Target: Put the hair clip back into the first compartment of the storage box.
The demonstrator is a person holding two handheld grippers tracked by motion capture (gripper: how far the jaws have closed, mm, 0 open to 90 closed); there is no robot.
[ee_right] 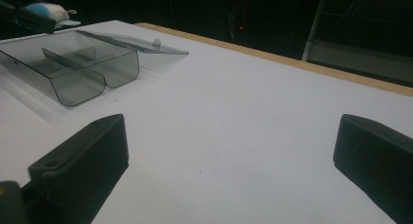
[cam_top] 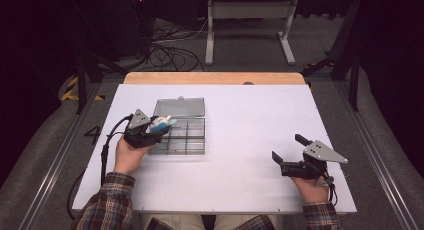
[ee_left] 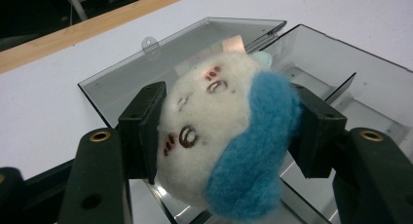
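Note:
A small plush toy, white with a blue cap and a stitched face, is clamped between the two black jaws of my left gripper. In the high view the left gripper holds the toy over the near left part of a clear smoky plastic organiser box with dividers, its lid folded back flat. My right gripper rests near the table's front right, jaws wide apart with bare table between them. The right gripper view shows the box and the toy far off at upper left.
The white table top has a wooden strip along its far edge. Cables and a metal stand's legs lie on the floor beyond. The box's compartments look bare where I can see them.

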